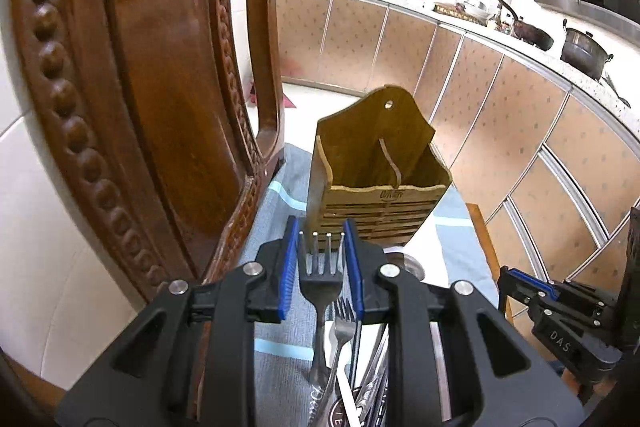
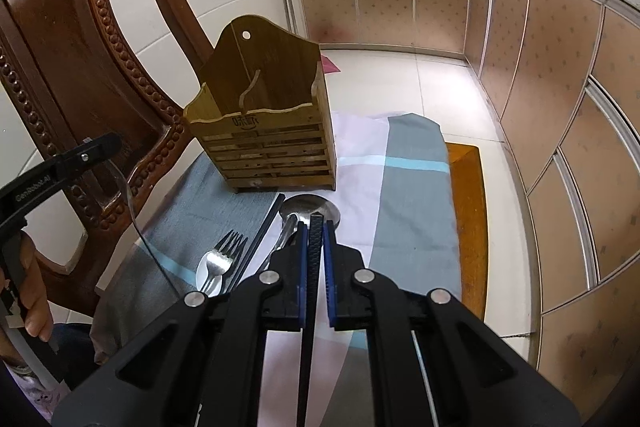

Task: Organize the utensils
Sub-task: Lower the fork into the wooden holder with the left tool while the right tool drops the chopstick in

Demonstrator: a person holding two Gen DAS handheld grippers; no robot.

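A slatted wooden utensil holder (image 1: 380,167) (image 2: 264,131) stands upright on the cloth with both of its compartments bare. My left gripper (image 1: 322,227) is shut on a steel fork (image 1: 322,279), tines pointing at the holder, raised above the table just short of it. My right gripper (image 2: 315,225) is shut on a black chopstick (image 2: 313,259), which runs back along the jaws, and hovers over the table to the holder's right front. On the cloth lie a large spoon (image 2: 310,207), a second fork (image 2: 230,247) over a small spoon (image 2: 208,271), and another black chopstick (image 2: 264,227).
A carved wooden chair back (image 1: 140,87) (image 2: 80,47) rises close on the left of the holder. The checked cloth (image 2: 400,187) covers the table; an orange wooden edge (image 2: 468,187) shows past it. Kitchen cabinets (image 2: 540,87) line the far side. A person's hand (image 2: 32,291) holds the left gripper's handle.
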